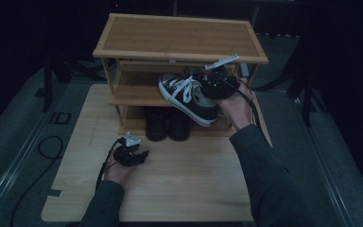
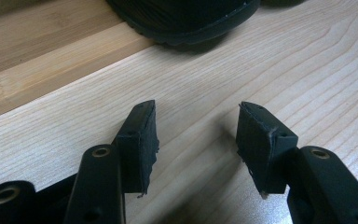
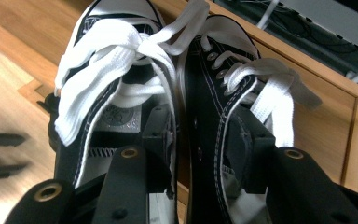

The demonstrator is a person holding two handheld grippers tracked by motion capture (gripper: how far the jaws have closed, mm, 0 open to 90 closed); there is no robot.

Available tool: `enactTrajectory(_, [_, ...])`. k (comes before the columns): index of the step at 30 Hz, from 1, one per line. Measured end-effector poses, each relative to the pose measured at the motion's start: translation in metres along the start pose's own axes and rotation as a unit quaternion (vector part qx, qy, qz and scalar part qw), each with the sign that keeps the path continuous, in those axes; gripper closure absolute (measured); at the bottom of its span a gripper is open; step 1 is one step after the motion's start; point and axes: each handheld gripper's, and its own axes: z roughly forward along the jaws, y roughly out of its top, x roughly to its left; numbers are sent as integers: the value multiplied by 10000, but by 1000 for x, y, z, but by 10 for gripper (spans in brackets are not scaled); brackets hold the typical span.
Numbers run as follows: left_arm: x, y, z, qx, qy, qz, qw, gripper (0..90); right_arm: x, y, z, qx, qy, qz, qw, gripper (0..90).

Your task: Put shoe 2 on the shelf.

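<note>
A pair of black sneakers with white laces point(image 1: 189, 97) lies side by side at the front of the wooden shoe rack's point(image 1: 179, 35) middle shelf, partly overhanging its edge. My right gripper point(image 1: 217, 85) reaches in from the heel end. In the right gripper view one jaw stands inside the left sneaker point(image 3: 107, 60) and one inside the right sneaker point(image 3: 228, 70). The two adjoining walls sit between the right gripper's point(image 3: 200, 144) jaws, which are spread and not pressing. My left gripper point(image 1: 144, 155) rests low on the table, open and empty point(image 2: 196, 135).
A pair of dark shoes point(image 1: 168, 124) stands on the rack's bottom shelf, its toe point(image 2: 186, 18) just ahead of my left gripper. The light wooden table point(image 1: 184, 189) spreads in front of the rack. Cables trail over the grey floor at the left point(image 1: 47, 146).
</note>
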Motion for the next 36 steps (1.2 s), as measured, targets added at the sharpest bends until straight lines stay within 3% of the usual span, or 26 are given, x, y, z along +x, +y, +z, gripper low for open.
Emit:
enactTrajectory(6, [0,0,0,2,2,0,10000,481,-1,-2,-7,-39,23,-97,9999,632])
enactTrajectory(10, [0,0,0,3,7,-4,10000,481,-7,-1,-18,-192,235,-108,9995,693])
enactTrajectory(12, [0,0,0,23,9,18,10000,481,-9,-2,-22,-145,320,-212,9992,705])
enactTrajectory(27, [0,0,0,24,11,18,10000,481,-12,-7,-26,-251,581,-701,9955,866])
enactTrajectory(36, [0,0,0,25,12,18,10000,481,-12,-9,-31,-392,637,-780,9941,900])
